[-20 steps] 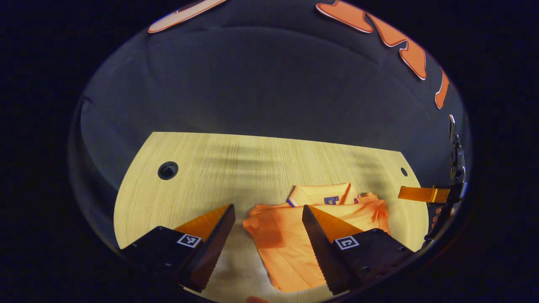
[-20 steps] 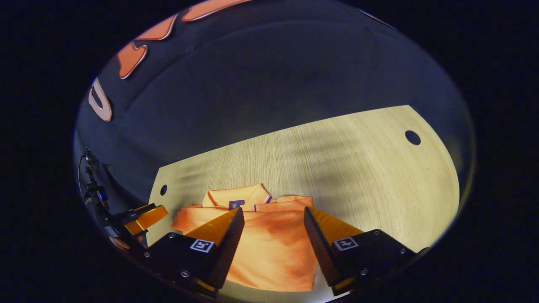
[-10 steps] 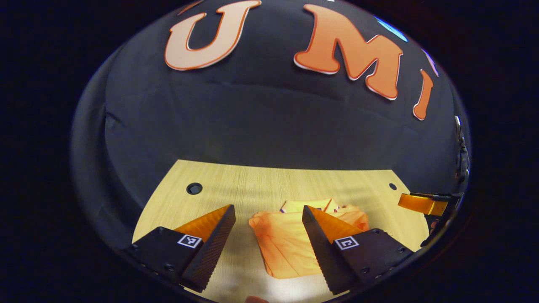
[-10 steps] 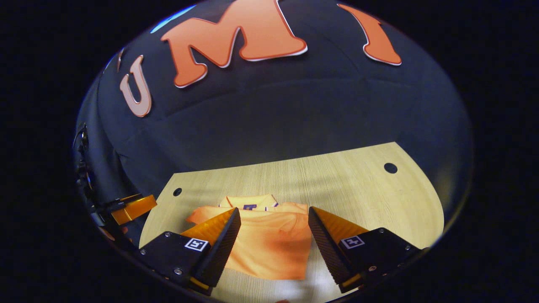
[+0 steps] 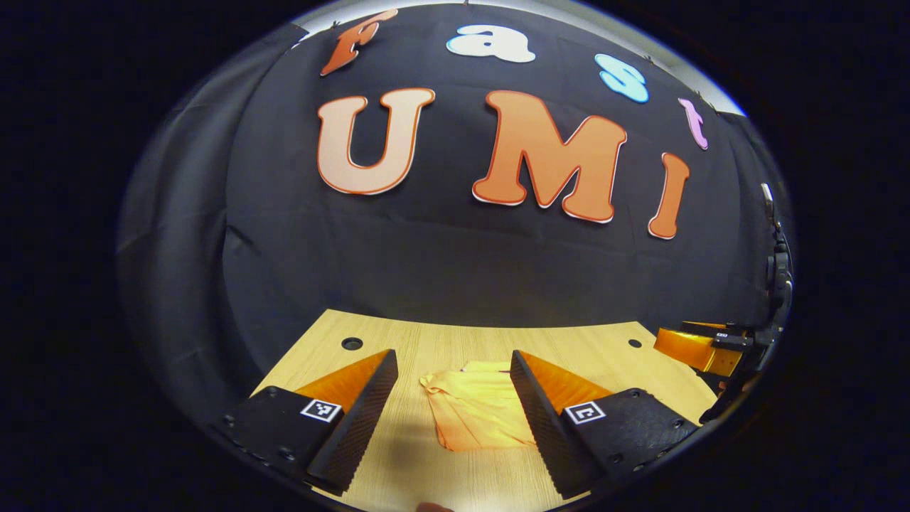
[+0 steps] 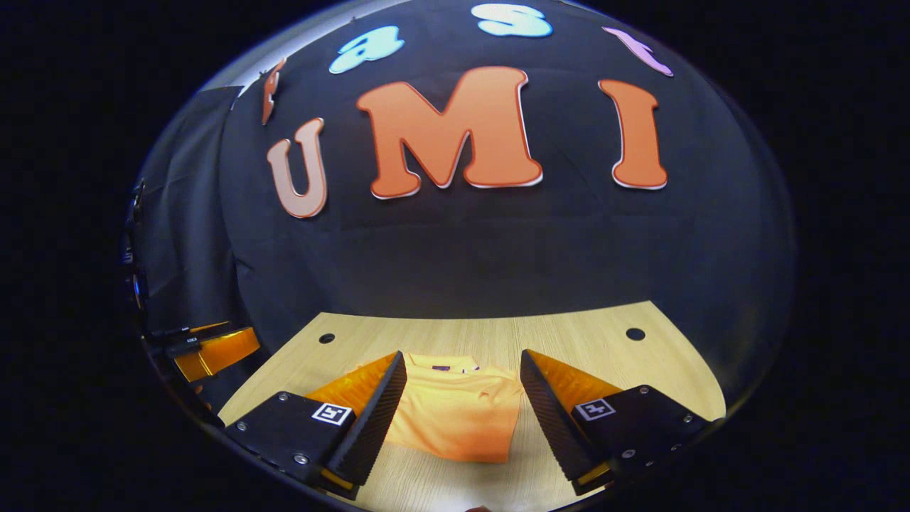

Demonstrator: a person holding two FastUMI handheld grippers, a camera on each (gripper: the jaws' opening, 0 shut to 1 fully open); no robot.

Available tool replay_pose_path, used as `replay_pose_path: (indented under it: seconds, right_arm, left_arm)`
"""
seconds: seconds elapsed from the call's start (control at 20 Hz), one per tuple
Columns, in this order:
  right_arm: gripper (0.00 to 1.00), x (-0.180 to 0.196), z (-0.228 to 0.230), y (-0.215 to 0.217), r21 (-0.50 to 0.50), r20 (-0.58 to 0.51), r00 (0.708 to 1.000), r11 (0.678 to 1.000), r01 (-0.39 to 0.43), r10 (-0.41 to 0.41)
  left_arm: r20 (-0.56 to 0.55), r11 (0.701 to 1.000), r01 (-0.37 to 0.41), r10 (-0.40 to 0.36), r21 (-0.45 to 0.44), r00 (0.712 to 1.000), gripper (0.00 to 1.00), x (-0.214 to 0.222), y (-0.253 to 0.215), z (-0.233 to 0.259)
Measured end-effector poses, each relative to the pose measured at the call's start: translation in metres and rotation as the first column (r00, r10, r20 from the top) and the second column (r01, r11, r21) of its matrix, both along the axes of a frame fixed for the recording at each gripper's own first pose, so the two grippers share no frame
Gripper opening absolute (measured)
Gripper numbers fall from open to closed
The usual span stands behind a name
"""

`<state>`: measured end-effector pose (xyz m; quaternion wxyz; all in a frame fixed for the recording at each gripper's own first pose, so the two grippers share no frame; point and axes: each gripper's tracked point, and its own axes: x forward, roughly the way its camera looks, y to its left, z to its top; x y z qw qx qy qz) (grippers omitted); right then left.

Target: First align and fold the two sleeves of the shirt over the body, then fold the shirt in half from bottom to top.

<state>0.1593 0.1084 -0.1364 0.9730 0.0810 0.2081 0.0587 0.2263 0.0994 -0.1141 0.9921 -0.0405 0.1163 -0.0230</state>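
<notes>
Both tools, left [image 5: 453,387] and right [image 6: 462,387], gape empty above the folded orange shirt [image 6: 455,416] on the bare wooden worktop [image 6: 590,348].

Both grippers drawn up and back from the folded garment

Compared with a second ago, the folded orange polo shirt [image 5: 478,412] [image 6: 455,409] is seen smaller and farther off between the spread fingers of the left gripper [image 5: 453,355] and the right gripper [image 6: 462,355]. Less of the pale wooden table [image 5: 441,341] [image 6: 569,338] is taken in, and more of the black cloth wall [image 5: 426,263] [image 6: 498,242] is now shown above it.
</notes>
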Motion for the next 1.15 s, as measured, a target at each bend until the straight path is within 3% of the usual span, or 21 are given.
replay_pose_path:
  seconds: [0.5, 1.15]
  right_arm:
    - [0.97, -0.065, 0.043, -0.002, -0.001, 0.128, 0.992, 1.000, 0.002, -0.002]
    - [0.97, -0.085, 0.040, -0.020, -0.016, 0.116, 0.993, 0.999, 0.040, -0.038]
  left_arm:
    - [0.131, 0.999, -0.010, 0.014, -0.036, 0.991, 0.98, -0.065, -0.005, 0.038]
    - [0.133, 1.000, 0.027, -0.025, -0.011, 0.991, 0.98, -0.084, -0.019, 0.033]
